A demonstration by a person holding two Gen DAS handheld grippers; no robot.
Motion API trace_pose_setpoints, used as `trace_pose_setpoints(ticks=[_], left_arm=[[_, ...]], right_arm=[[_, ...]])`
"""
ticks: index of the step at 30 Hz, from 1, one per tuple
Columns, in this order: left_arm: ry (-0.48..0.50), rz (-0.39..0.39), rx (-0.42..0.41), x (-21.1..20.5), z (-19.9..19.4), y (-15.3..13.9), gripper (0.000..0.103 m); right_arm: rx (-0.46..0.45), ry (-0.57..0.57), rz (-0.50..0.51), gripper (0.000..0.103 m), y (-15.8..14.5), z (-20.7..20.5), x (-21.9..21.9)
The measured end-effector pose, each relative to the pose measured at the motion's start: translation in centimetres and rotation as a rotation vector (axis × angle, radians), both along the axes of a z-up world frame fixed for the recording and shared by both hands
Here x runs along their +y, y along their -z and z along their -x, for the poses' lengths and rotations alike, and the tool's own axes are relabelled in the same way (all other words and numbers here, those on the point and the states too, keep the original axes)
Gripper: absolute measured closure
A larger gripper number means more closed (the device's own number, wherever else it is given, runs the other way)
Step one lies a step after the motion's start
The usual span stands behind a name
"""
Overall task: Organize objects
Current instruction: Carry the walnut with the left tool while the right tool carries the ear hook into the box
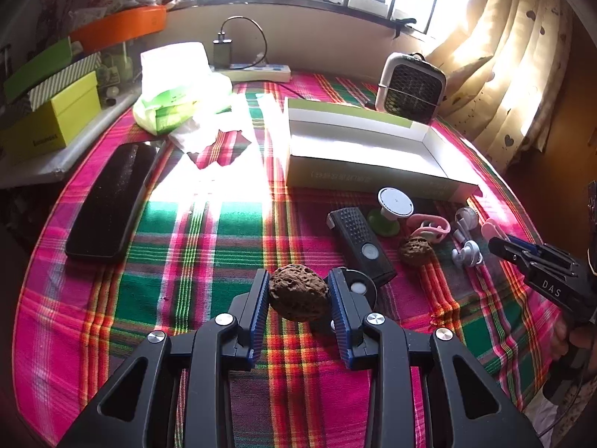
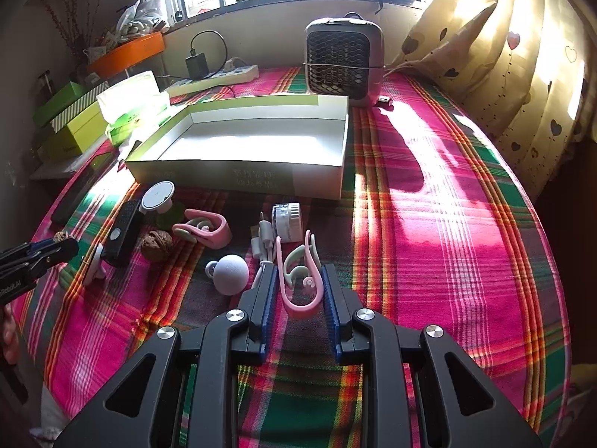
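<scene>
The left gripper (image 1: 298,291) clamps a brown walnut (image 1: 297,293) between its blue pads, lifted above the plaid cloth (image 1: 209,254) on the worktop. The right gripper (image 2: 300,287) grips a pink ear hook (image 2: 300,280) by its loop. A second walnut (image 2: 156,245), a black remote (image 2: 123,233) and a second pink ear hook (image 2: 203,228) lie in front of the empty white-lined box (image 2: 238,181), which stands before a small fan (image 2: 345,61).

Lying on the plaid cloth: two wrinkled brown walnuts (image 1: 294,293) (image 1: 415,248), two pink-and-green ear-hook clips (image 2: 203,228) (image 2: 300,280), one open white cardboard box (image 2: 246,175).
</scene>
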State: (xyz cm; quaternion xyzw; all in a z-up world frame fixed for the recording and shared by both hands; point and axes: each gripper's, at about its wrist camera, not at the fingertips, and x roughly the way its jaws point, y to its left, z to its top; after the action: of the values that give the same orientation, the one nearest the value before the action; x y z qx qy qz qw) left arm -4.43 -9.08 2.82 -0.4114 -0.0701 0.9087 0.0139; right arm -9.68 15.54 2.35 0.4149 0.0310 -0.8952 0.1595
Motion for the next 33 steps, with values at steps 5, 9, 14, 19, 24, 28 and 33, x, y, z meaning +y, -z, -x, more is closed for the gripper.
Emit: trace_pose_setpoints(ticks=[5, 9, 14, 19, 24, 28, 33], left_arm=[[0.006, 0.015, 0.003, 0.1, 1.2, -0.4, 0.074], [0.014, 0.015, 0.012, 0.2, 2.2, -0.8, 0.074], [0.037, -0.002, 0.008, 0.4, 4.1, -1.4, 0.074], [0.051, 0.003, 0.022, 0.6, 6.2, -2.3, 0.074], [0.069, 0.002, 0.033, 0.8, 7.9, -2.9, 0.074], [0.075, -0.022, 0.019, 0.6, 9.4, -3.0, 0.074], [0.089, -0.021, 0.022, 0.9, 11.1, -3.2, 0.074]], right_arm=[[0.018, -0.004, 0.007, 0.079, -1.0, 0.5, -0.3], [0.026, -0.009, 0.008, 0.079, -1.8, 1.2, -0.7], [0.035, -0.016, 0.014, 0.079, -2.7, 2.2, -1.3], [0.037, -0.034, 0.015, 0.079, -3.4, 3.6, -2.2], [0.034, -0.046, 0.015, 0.079, -3.9, 5.0, -3.3], [0.030, -0.059, 0.007, 0.079, -4.1, 6.0, -4.3], [0.024, -0.065, 0.009, 0.079, -4.3, 7.5, -5.4]])
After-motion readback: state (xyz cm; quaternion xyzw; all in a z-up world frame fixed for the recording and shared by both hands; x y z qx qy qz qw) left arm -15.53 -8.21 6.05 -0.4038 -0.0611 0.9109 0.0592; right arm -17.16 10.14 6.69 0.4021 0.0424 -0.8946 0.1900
